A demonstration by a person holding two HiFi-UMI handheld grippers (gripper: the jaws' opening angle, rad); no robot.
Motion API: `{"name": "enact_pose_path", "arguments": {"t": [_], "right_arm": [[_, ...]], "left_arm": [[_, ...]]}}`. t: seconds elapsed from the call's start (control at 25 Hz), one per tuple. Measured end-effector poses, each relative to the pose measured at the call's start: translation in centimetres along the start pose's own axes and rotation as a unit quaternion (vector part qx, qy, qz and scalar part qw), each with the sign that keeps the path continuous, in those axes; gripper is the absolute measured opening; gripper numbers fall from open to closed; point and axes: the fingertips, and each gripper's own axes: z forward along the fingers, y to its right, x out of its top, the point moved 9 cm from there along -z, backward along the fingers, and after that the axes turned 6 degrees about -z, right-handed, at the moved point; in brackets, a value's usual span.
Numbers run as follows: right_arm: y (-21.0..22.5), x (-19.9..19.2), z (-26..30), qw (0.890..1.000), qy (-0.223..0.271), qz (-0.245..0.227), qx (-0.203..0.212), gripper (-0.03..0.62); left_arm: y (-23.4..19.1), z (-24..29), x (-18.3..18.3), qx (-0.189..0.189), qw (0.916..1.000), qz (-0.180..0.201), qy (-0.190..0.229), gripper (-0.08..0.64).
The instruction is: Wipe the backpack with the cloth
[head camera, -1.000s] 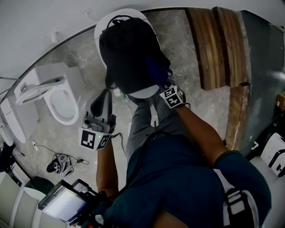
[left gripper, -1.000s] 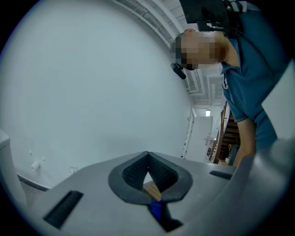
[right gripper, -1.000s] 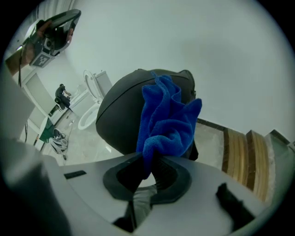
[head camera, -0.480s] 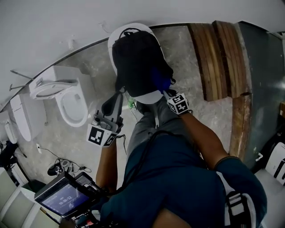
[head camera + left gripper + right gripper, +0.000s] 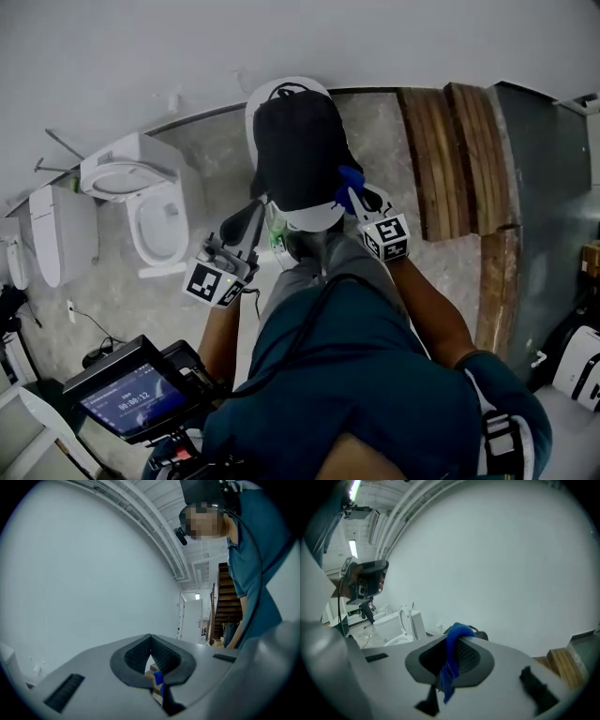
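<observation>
Cloth (image 5: 452, 660) pinched in right gripper (image 5: 451, 641) jaws, backpack (image 5: 298, 150) mostly hidden behind; left gripper (image 5: 151, 637) jaws closed, empty.

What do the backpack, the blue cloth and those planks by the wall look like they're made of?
Backpack: probably woven synthetic fabric, matte black, with a soft rounded shape and no shine.
Cloth: soft textile, perhaps microfibre. It hangs limp and folded from the right gripper.
Planks: wood, brown, with lengthwise streaks and seams between the boards. The finish is unclear.

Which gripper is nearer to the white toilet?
Left. The left gripper hangs beside the toilet; the right gripper, holding the cloth, is beyond the backpack.
</observation>
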Motion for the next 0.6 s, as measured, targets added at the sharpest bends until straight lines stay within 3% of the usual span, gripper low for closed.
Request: {"name": "enact_pose_path", "arguments": {"t": [0.36, 0.6], "right_arm": [[-0.2, 11.7, -5.7, 0.984, 0.173, -0.032, -0.028, 0.028], [-1.9, 18.0, -10.4, 0.971, 0.227, -0.065, -0.03, 0.028]], "left_arm": [[0.6, -0.4, 1.7, 0.016, 0.9995, 0.017, 0.019, 0.003], [0.9, -2.0, 3.7, 0.044, 0.9981, 0.012, 0.042, 0.003]]}}
